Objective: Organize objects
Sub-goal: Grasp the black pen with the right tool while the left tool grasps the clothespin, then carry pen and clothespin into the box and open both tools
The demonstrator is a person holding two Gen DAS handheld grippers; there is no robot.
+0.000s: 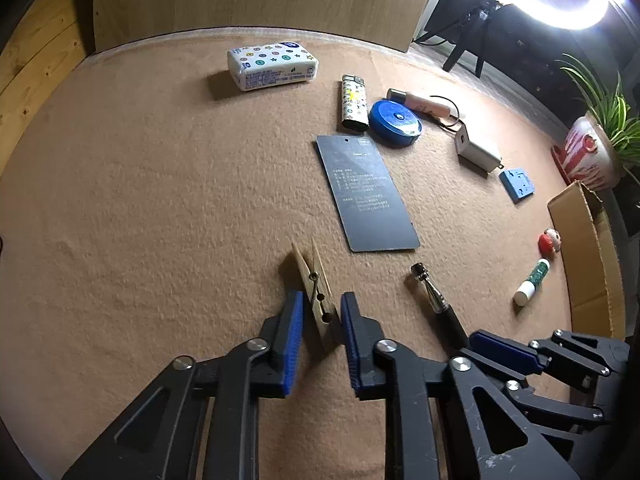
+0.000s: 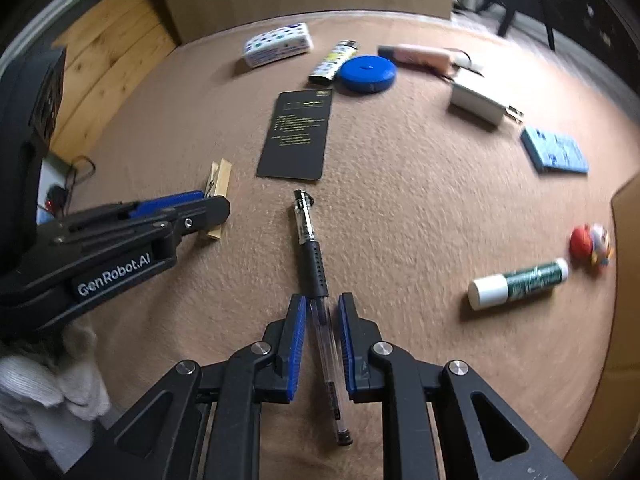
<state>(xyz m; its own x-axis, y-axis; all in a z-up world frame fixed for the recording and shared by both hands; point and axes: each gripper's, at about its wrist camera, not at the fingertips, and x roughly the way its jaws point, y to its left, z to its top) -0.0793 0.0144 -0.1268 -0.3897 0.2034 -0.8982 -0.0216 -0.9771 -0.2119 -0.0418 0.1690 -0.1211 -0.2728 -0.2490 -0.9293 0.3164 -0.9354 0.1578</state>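
Left gripper (image 1: 322, 316): jaws parted, straddling the wooden clothespin (image 1: 314, 280) lying on tan felt.
Right gripper (image 2: 322, 320): parted, flanking the clear black-grip pen (image 2: 316, 280).
Ahead: black printed card (image 2: 298, 136) sitting past both.

R gripper (image 2: 322, 344) jaws apart astride pen (image 2: 316, 280); L gripper (image 2: 208, 208) at wooden clothespin (image 2: 218, 184).

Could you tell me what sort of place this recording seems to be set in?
Probably a home room with a makeshift recording setup: small household items lie on a tan felt-covered table, a ring light shines at the far right, and a potted plant stands beside a cardboard box.
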